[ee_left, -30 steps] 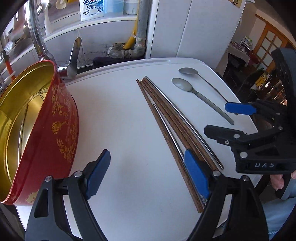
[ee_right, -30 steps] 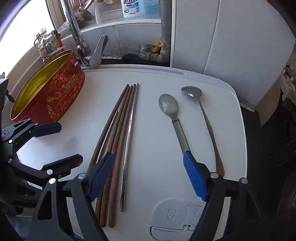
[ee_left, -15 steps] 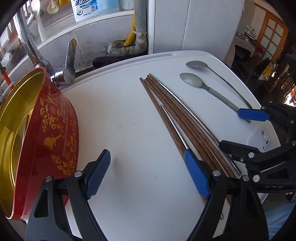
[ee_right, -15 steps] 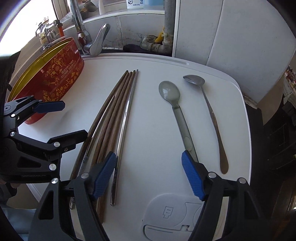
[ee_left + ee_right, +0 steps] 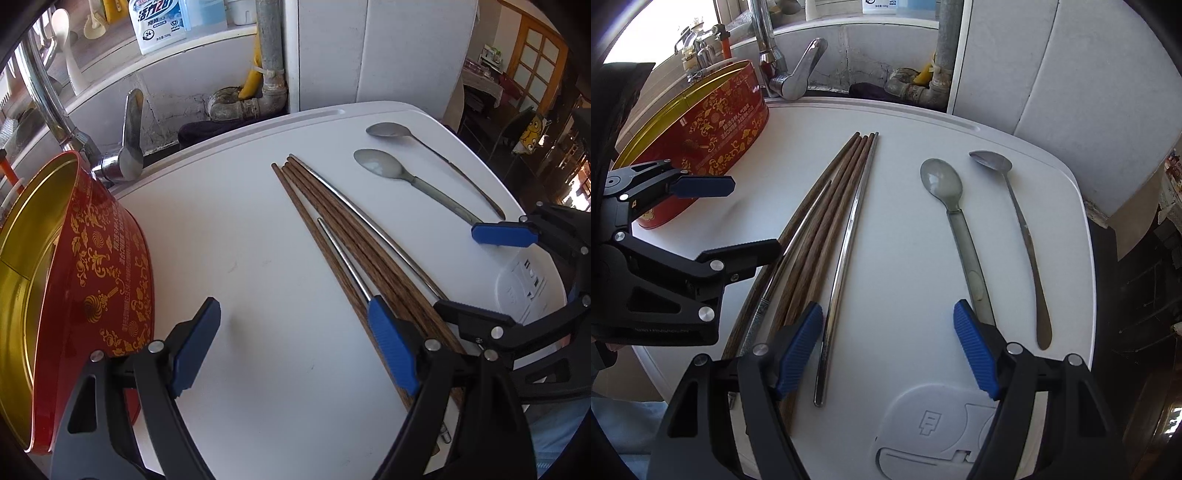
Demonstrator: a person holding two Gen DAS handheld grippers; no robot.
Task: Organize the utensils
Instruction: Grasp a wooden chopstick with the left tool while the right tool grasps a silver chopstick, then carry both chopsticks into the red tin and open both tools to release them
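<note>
- Chopsticks point(image 5: 354, 240), wooden with two steel ones among them, lie bunched on the white board point(image 5: 240, 240) in the left wrist view; two spoons point(image 5: 410, 177) rest just right of them. The left gripper point(image 5: 291, 347) hovers low with jaws spread wide, empty, its right finger over the bundle. A red tin point(image 5: 96, 266) stands at the left edge.
- Right wrist view: the chopsticks point(image 5: 827, 229) sit left of centre, spoons point(image 5: 956, 229) to the right. The right gripper point(image 5: 890, 347) is wide open and empty, straddling the steel chopstick point(image 5: 849, 254) and the grey spoon's handle. The left gripper point(image 5: 731, 218) shows at left.
</note>
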